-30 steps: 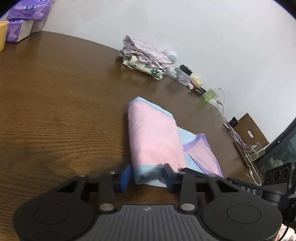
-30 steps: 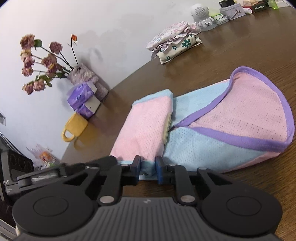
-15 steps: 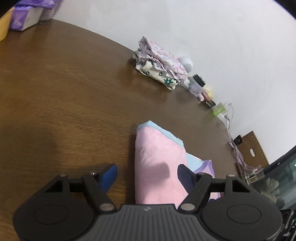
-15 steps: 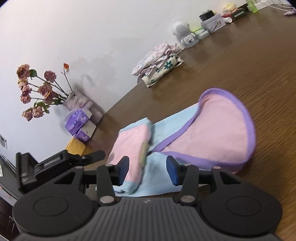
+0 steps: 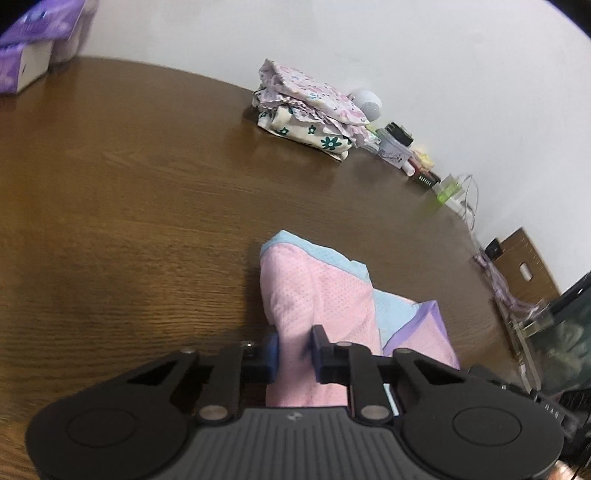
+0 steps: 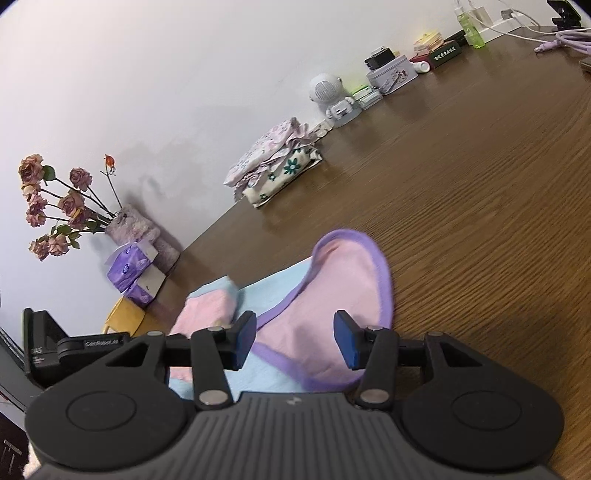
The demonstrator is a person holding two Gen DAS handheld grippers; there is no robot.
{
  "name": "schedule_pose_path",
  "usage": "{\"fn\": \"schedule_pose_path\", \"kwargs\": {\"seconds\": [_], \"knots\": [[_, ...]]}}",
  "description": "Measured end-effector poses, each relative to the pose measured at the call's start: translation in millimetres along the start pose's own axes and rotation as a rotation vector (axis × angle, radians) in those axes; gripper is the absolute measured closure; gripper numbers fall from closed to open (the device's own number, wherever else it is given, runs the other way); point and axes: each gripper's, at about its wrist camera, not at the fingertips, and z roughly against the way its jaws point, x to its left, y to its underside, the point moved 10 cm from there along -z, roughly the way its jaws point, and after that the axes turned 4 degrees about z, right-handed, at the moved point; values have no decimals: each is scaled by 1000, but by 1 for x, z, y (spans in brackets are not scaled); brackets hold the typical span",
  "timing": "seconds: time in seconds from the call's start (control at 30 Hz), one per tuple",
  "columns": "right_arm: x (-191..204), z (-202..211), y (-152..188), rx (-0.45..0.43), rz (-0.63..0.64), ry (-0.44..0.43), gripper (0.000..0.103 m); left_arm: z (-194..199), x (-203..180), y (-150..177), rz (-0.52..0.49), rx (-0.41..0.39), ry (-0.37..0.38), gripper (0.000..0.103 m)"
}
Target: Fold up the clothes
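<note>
Our left gripper (image 5: 294,349) is closing, its blue pads pinching the pink folded edge of the garment (image 5: 317,295) between them. Our right gripper (image 6: 294,341) is standing apart, jaws spread over the purple-trimmed pink flap without pressing on it.

The garment is lying on the brown wooden table (image 5: 129,184), near us. In the left wrist view its folded pink part is running lengthwise away from the gripper, its blue-edged end pointing toward the far wall. In the right wrist view the garment (image 6: 325,295) is stretching across, the rolled pink part at the left, the rounded flap at the right.

Going left to right along the wall, we are seeing dried roses (image 6: 55,206), purple tissue packs (image 6: 129,269), a yellow mug (image 6: 123,319), a stack of folded floral clothes (image 6: 273,166), a white speaker figure (image 6: 330,96), small tins and boxes (image 6: 391,74), and a green bottle (image 6: 471,27). All are well apart from the garment; the wood between is bare.

Only the right wrist view is showing the roses and mug; only the left is showing a cardboard piece (image 5: 524,262) at the far right.
</note>
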Motion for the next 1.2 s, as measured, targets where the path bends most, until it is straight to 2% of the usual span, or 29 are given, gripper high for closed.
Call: {"fn": "schedule_pose_path", "kwargs": {"seconds": [0.27,0.4,0.57,0.8,0.9,1.0,1.1,1.2], "knots": [[-7,-7,-7,41,39,-22,56,11,-16,-16,-185,1,-176,92],[-4,-9,-11,57,49,-58,55,18,-18,-30,-292,-3,-313,92],[4,-21,-12,82,67,-92,54,19,-41,-39,-515,-21,-505,92],[12,-33,-9,111,65,-146,54,0,-77,-28,-778,0,-670,92],[11,-33,-7,112,60,-157,54,-8,-90,-17,-839,1,-699,92],[8,-32,-7,107,49,-160,54,-17,-103,-9,-871,0,-688,92],[4,-31,-8,102,35,-164,54,-22,-115,1,-874,6,-649,91],[2,-30,-8,96,25,-168,54,-29,-123,10,-829,25,-591,88]]}}
